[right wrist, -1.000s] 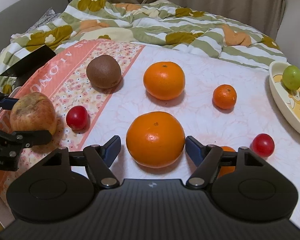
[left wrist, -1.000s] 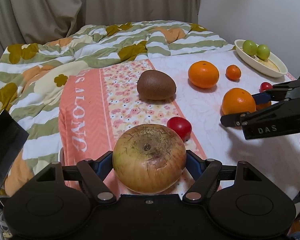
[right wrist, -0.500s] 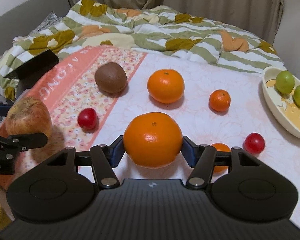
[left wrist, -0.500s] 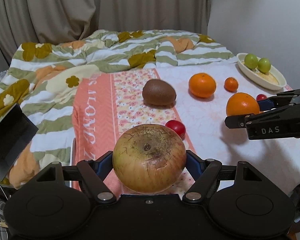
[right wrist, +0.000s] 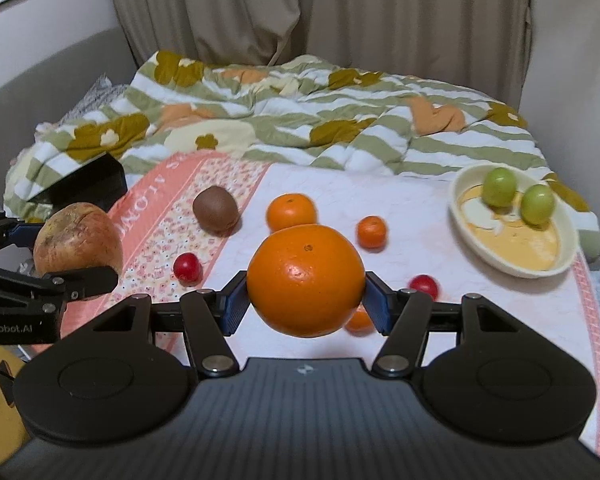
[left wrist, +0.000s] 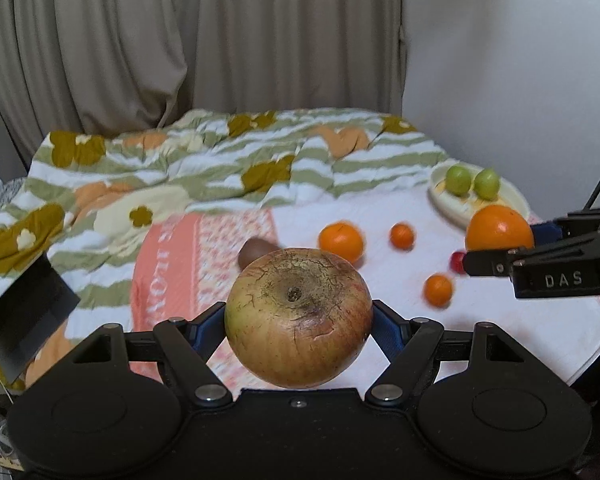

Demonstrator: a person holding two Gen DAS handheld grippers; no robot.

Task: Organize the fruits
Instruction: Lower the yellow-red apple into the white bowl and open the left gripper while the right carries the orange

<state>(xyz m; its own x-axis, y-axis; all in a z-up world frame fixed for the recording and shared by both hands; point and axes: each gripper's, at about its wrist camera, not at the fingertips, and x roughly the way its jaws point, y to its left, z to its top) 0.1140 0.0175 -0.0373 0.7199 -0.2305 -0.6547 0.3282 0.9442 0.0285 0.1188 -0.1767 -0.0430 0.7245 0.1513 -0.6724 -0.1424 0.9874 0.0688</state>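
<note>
The left tool (left wrist: 299, 322) is pinching a big round apple with cracked, russeted yellow-red skin (left wrist: 298, 318), its blue pads pressed on the two flanks at the widest girth, stem pit facing the camera. The right tool (right wrist: 305, 295) has just been closing its jaws and now pinches a large glossy orange (right wrist: 306, 280) the same way, across the middle. Both fruits hang clear of the bed, above the white patterned cloth (right wrist: 320, 184) spread over it.

Left lying on the cloth: a brown fuzzy kiwi (right wrist: 215, 210), a medium orange (right wrist: 291, 211), a small mandarin (right wrist: 371, 232), two small red cherry-like fruits (right wrist: 187, 267) and (right wrist: 424, 285), and another small mandarin (right wrist: 359, 320) half hidden behind the held orange. A cream oval dish (right wrist: 476, 256) at the far right holds two green round fruits (right wrist: 499, 186).

By my reading the apple is the heavier and firmer of the pair; its rough skin should give the pads good purchase, though the cracks suggest it could bruise under a hard squeeze. The orange looks dense with a waxy, slightly yielding peel, so it may slip or roll if the pinch sits off the equator. Taking each across its broadest part, as here, seems the safest hold. Where each should go is not shown; the dish looks the likely place, and its shallow wall may let round fruit roll out
</note>
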